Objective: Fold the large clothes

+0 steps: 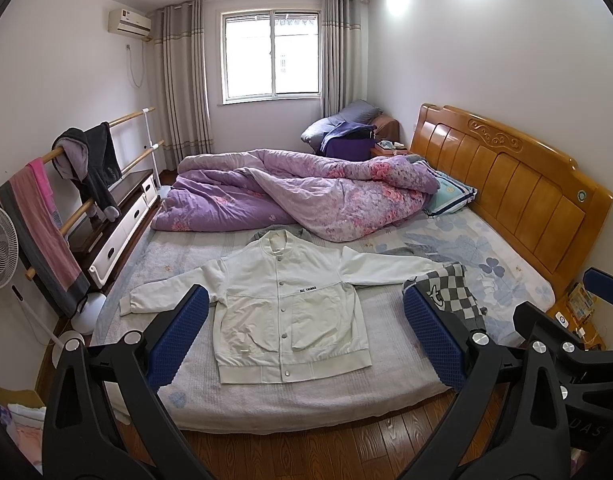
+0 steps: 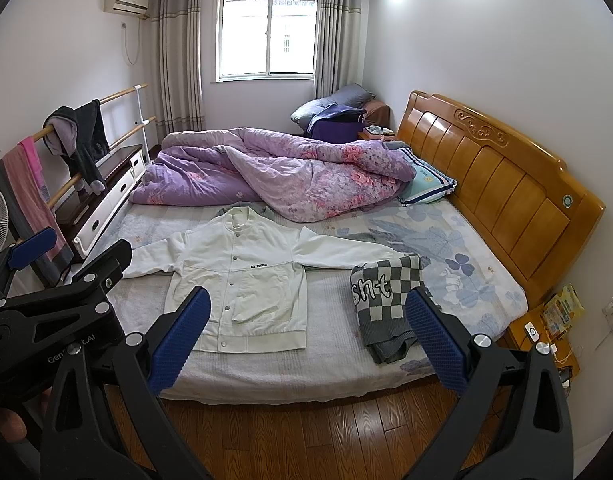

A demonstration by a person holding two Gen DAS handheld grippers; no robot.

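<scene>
The white jacket [image 1: 290, 300] lies flat and buttoned on the bed [image 1: 266, 404], its hem near the front edge, both sleeves spread sideways. The left gripper [image 1: 304, 340] and right gripper [image 2: 306, 344] hang over the floor short of that edge, jaws spread wide, holding nothing. Likely trouble: one sleeve end lies against the folded checkered sweater [image 2: 386, 300] toward the headboard side, so lifting that sleeve may drag the sweater; the rumpled purple quilt [image 1: 298, 188] crowds the collar

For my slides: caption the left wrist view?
Open left gripper faces white jacket spread flat on bed.
</scene>
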